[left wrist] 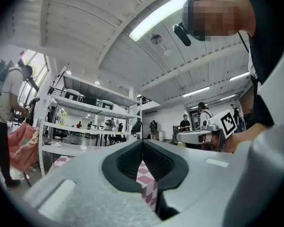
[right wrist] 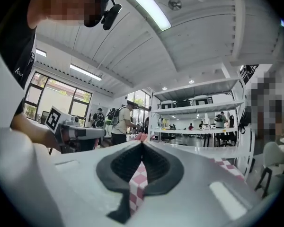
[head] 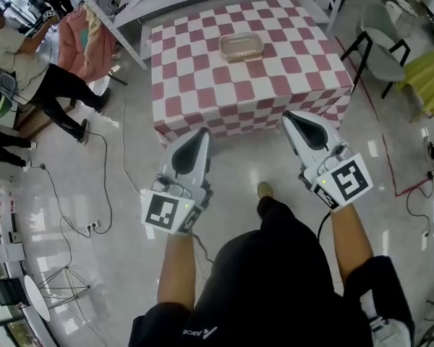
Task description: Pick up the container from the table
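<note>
One container (head: 241,46) on checkered table (head: 202,85), chair (head: 382,53) right, shelving (head: 173,2) behind

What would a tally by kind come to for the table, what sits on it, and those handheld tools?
Checkered table: 1
Clear container on the table: 1
Handheld tools, the left tool and the right tool, both shut and empty: 2
Total: 4
</note>
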